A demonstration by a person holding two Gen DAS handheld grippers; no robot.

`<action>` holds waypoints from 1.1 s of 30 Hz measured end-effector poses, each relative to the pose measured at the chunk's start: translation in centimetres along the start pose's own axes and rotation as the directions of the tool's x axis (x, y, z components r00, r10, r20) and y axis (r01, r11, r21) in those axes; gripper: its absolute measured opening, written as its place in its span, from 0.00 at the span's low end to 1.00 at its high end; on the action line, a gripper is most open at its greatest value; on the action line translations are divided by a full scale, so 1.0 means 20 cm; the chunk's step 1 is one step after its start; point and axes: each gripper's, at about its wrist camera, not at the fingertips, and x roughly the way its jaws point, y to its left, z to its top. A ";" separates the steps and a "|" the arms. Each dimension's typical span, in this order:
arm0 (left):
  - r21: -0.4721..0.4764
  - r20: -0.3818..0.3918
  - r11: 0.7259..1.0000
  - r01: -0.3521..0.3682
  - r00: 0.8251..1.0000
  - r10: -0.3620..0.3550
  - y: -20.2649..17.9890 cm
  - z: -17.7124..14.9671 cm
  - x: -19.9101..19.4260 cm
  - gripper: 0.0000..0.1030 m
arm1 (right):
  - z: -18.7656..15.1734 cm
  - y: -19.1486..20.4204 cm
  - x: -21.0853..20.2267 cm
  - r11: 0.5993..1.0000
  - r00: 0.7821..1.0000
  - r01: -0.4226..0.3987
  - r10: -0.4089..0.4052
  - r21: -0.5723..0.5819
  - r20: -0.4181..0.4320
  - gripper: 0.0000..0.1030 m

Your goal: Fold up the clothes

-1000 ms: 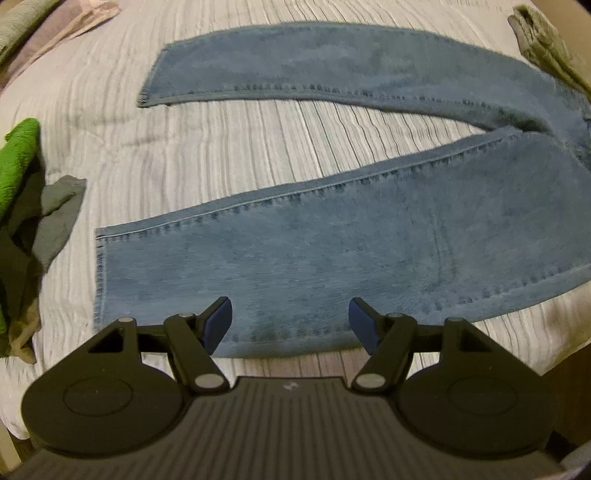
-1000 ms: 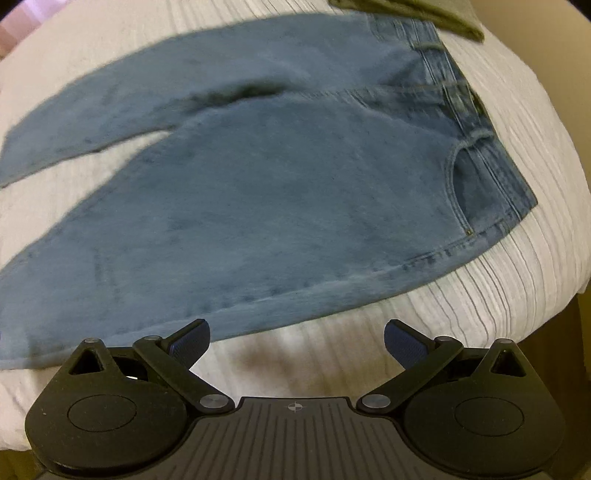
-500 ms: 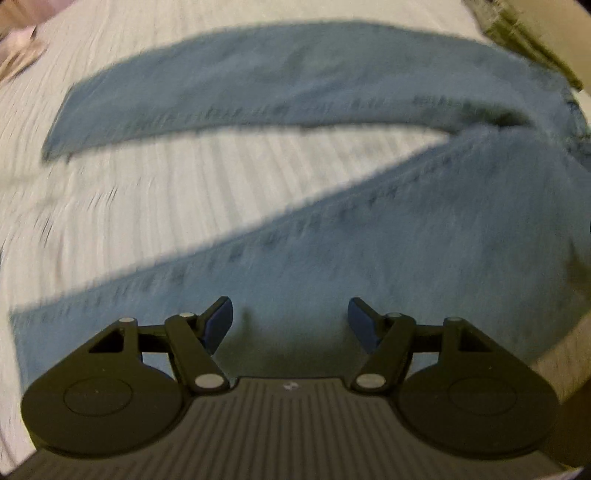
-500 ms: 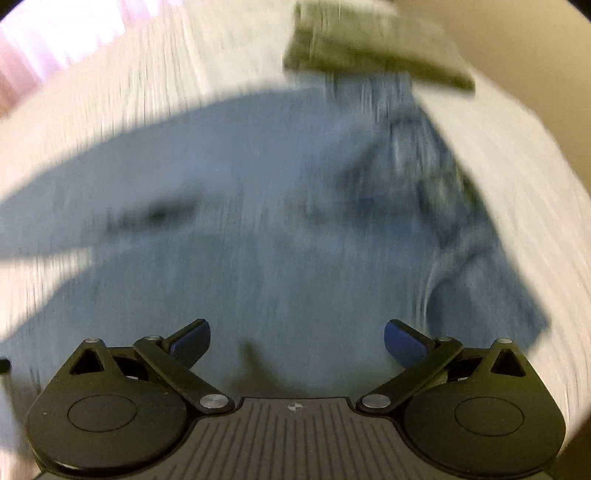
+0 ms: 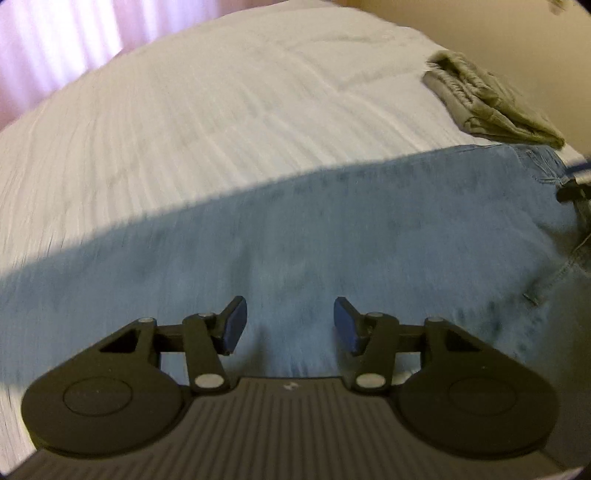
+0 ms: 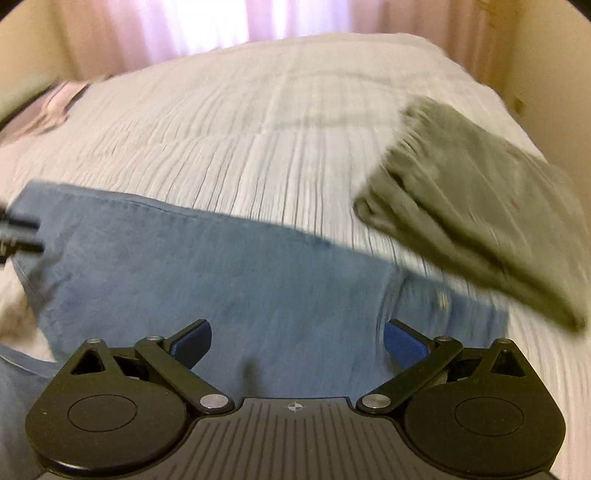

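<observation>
Lying flat across ribbed white bedding [image 5: 221, 122]: soft blue denim jeans [image 5: 332, 236], both grippers over them, left gripper [image 5: 290, 325] and right gripper [image 6: 297, 343] spread, pinching nothing. Right view alone: pale pink curtain [image 6: 240, 18]; folded olive garment [image 6: 480, 206] beside the waistband.

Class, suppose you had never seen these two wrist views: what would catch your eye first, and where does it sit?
The blue jeans sprawl across the striped white bedspread, filling the middle of both views. A folded olive-green garment lies at the bed's far right. Both the left gripper and the right gripper hover open over the denim.
</observation>
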 end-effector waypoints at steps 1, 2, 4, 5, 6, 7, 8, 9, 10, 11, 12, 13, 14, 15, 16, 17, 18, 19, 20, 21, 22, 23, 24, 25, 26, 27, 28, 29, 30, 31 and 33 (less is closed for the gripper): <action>0.034 0.006 0.999 0.005 1.000 -0.005 0.02 0.05 0.04 0.47 | 0.04 -0.03 0.04 1.000 1.000 -0.008 0.007 -0.023 -0.005 0.97; 0.062 0.009 0.998 0.009 1.000 -0.009 0.04 0.10 0.08 0.46 | 0.08 -0.06 0.09 0.999 1.000 -0.015 0.015 -0.046 -0.010 0.85; 0.107 0.009 0.994 0.028 1.000 -0.030 0.09 0.18 0.15 0.46 | 0.14 -0.11 0.17 0.998 0.999 -0.027 0.025 -0.060 -0.042 0.79; 0.124 0.012 0.991 0.040 0.999 -0.042 0.12 0.22 0.19 0.46 | 0.17 -0.14 0.20 0.997 0.999 -0.033 0.030 -0.075 -0.045 0.79; 0.141 0.015 0.989 0.052 0.998 -0.055 0.15 0.26 0.22 0.45 | 0.19 -0.16 0.23 0.995 0.998 -0.039 0.034 -0.091 -0.049 0.79; 0.158 0.018 0.985 0.064 0.998 -0.068 0.18 0.29 0.25 0.45 | 0.21 -0.19 0.26 0.993 0.998 -0.045 0.039 -0.106 -0.053 0.79; 0.179 0.017 0.981 0.075 0.997 -0.080 0.21 0.32 0.29 0.45 | 0.23 -0.21 0.28 0.991 0.997 -0.051 0.044 -0.122 -0.059 0.78; 0.209 0.009 0.974 0.085 0.996 -0.088 0.22 0.34 0.32 0.45 | 0.24 -0.23 0.31 0.990 0.996 -0.065 0.057 -0.124 -0.070 0.74; 0.238 0.000 0.967 0.094 0.995 -0.097 0.24 0.35 0.34 0.45 | 0.25 -0.25 0.33 0.989 0.994 -0.080 0.070 -0.125 -0.081 0.70; 0.268 -0.010 0.958 0.104 0.994 -0.105 0.26 0.36 0.37 0.45 | 0.26 -0.28 0.36 0.987 0.992 -0.095 0.083 -0.126 -0.091 0.65; 0.296 -0.021 0.948 0.114 0.993 -0.113 0.28 0.37 0.40 0.45 | 0.26 -0.29 0.37 0.986 0.991 -0.102 0.089 -0.130 -0.101 0.65; 0.321 -0.039 0.939 0.123 0.992 -0.117 0.30 0.38 0.43 0.45 | 0.26 -0.30 0.38 0.985 0.989 -0.110 0.095 -0.134 -0.110 0.65; 0.335 -0.055 0.933 0.128 0.992 -0.116 0.32 0.38 0.46 0.45 | 0.26 -0.31 0.39 0.984 0.988 -0.117 0.101 -0.137 -0.120 0.65; 0.344 -0.071 0.929 0.136 0.990 -0.119 0.35 0.38 0.48 0.46 | 0.25 -0.32 0.41 0.982 0.986 -0.125 0.107 -0.141 -0.129 0.65; 0.352 -0.088 0.925 0.146 0.989 -0.123 0.37 0.38 0.51 0.49 | 0.25 -0.33 0.42 0.981 0.984 -0.133 0.113 -0.144 -0.139 0.65; 0.358 -0.105 0.920 0.160 0.986 -0.130 0.39 0.37 0.53 0.50 | 0.25 -0.34 0.43 0.979 0.982 -0.140 0.119 -0.147 -0.148 0.65; 0.365 -0.122 0.915 0.174 0.983 -0.138 0.41 0.37 0.55 0.52 | 0.24 -0.35 0.45 0.977 0.980 -0.148 0.124 -0.151 -0.158 0.65; 0.369 -0.139 0.911 0.186 0.980 -0.143 0.43 0.36 0.56 0.56 | 0.24 -0.36 0.46 0.976 0.977 -0.156 0.130 -0.154 -0.167 0.65; 0.369 -0.154 0.909 0.193 0.977 -0.145 0.44 0.35 0.58 0.58 | 0.24 -0.36 0.47 0.975 0.975 -0.161 0.133 -0.153 -0.177 0.65; 0.365 -0.170 0.909 0.202 0.974 -0.149 0.46 0.35 0.60 0.61 | 0.23 -0.36 0.47 0.974 0.973 -0.166 0.136 -0.152 -0.187 0.62; 0.359 -0.181 0.909 0.212 0.971 -0.155 0.47 0.35 0.61 0.61 | 0.23 -0.37 0.48 0.974 0.971 -0.170 0.139 -0.151 -0.197 0.57; 0.352 -0.191 0.909 0.221 0.968 -0.162 0.48 0.34 0.62 0.61 | 0.22 -0.37 0.47 0.973 0.970 -0.170 0.137 -0.157 -0.200 0.47; 0.350 -0.200 0.908 0.230 0.965 -0.167 0.48 0.34 0.63 0.59 | 0.22 -0.36 0.45 0.972 0.970 -0.169 0.135 -0.164 -0.203 0.31; 0.361 -0.201 0.902 0.235 0.965 -0.171 0.47 0.33 0.62 0.50 | 0.22 -0.36 0.44 0.971 0.970 -0.169 0.133 -0.171 -0.206 0.26; 0.372 -0.202 0.897 0.241 0.964 -0.175 0.46 0.33 0.62 0.43 | 0.21 -0.36 0.42 0.970 0.969 -0.169 0.131 -0.177 -0.209 0.18; 0.382 -0.203 0.891 0.246 0.963 -0.179 0.45 0.32 0.61 0.30 | 0.21 -0.35 0.41 0.969 0.969 -0.168 0.128 -0.184 -0.211 0.15; 0.394 -0.201 0.886 0.245 0.963 -0.177 0.44 0.32 0.60 0.20 | 0.20 -0.34 0.36 0.972 0.976 -0.148 0.114 -0.185 -0.185 0.15; 0.410 -0.187 0.884 0.225 0.969 -0.160 0.43 0.31 0.58 0.15 | 0.19 -0.33 0.31 0.974 0.982 -0.129 0.100 -0.185 -0.159 0.14; 0.425 -0.173 0.882 0.205 0.974 -0.143 0.43 0.30 0.55 0.07 | 0.19 -0.32 0.27 0.977 0.988 -0.109 0.085 -0.185 -0.132 0.14; 0.432 -0.158 0.882 0.187 0.979 -0.130 0.42 0.29 0.53 0.05 | 0.17 -0.29 0.22 0.979 0.993 -0.082 0.064 -0.187 -0.101 0.14; 0.399 -0.113 0.902 0.166 0.985 -0.131 0.43 0.27 0.43 0.04 | 0.13 -0.20 0.09 0.976 1.000 -0.011 0.006 -0.218 -0.025 0.14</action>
